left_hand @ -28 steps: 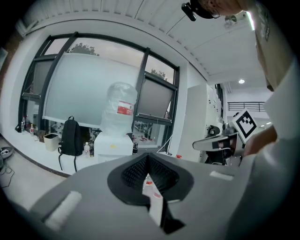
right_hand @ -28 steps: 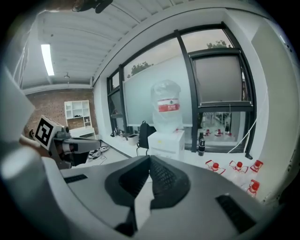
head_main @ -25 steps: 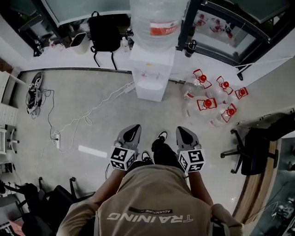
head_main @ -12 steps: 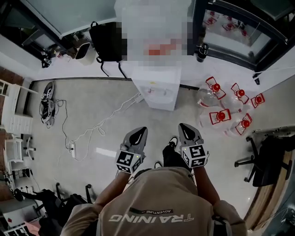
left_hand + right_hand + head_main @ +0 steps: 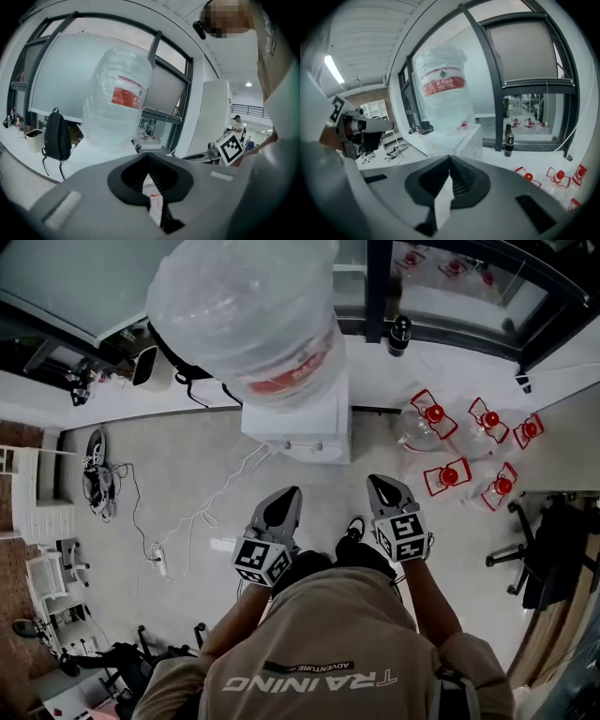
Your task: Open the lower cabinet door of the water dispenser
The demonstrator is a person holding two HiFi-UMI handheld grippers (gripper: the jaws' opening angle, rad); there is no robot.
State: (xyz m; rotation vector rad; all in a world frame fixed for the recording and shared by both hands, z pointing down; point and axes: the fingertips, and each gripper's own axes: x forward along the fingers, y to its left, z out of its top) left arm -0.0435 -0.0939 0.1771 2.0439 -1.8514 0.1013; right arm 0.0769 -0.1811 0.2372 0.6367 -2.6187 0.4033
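Both grippers are closed, tips met, nothing gripped or touched. The left gripper (image 5: 287, 493) is seen at 7 o'clock of the dispenser (image 5: 302, 435) and the right gripper (image 5: 379, 482) at 5 o'clock, each apart from it. One dispenser is seen, at 12 o'clock in the head view, with one bottle (image 5: 246, 306) seated on it; its lower door cannot be made out. Five red-capped jugs (image 5: 452, 474) are counted on the floor (image 5: 187, 465) at 2 o'clock, one flask (image 5: 400, 334) on the sill (image 5: 441, 362), and one backpack (image 5: 57, 136) at 9 o'clock of the bottle.

Head view looks steeply down; both gripper views face the water dispenser (image 5: 302, 430).
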